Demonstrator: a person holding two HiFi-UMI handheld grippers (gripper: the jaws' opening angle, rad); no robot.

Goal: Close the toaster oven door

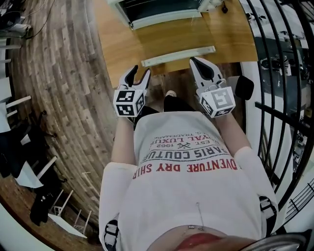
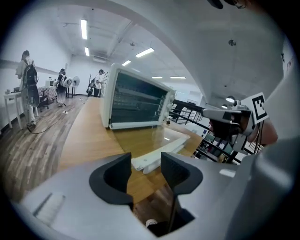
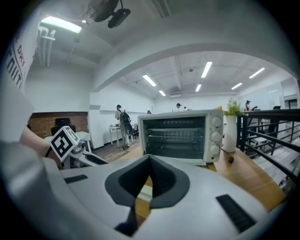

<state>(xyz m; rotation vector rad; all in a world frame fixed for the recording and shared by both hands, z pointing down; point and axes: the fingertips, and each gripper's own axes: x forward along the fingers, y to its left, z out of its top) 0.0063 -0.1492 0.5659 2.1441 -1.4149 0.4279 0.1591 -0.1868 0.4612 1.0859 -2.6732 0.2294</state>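
A white toaster oven [image 1: 162,10] stands at the far side of the wooden table [image 1: 117,44]. Its glass door [image 2: 164,138] lies folded down flat toward me, with its white handle [image 1: 177,56] near the table's front edge. My left gripper [image 1: 139,74] hovers just short of the handle's left end, jaws open with nothing between them. To the right, my right gripper [image 1: 198,63] hangs over the handle's right end, its jaws shut and empty. The right gripper view looks straight into the open oven [image 3: 180,136].
A black metal railing [image 1: 279,73] runs along the right of the table. A white vase with a plant [image 3: 229,131] stands right of the oven. Folded chairs [image 1: 29,171] lie on the wood floor at left. People stand far off by the back wall [image 2: 28,89].
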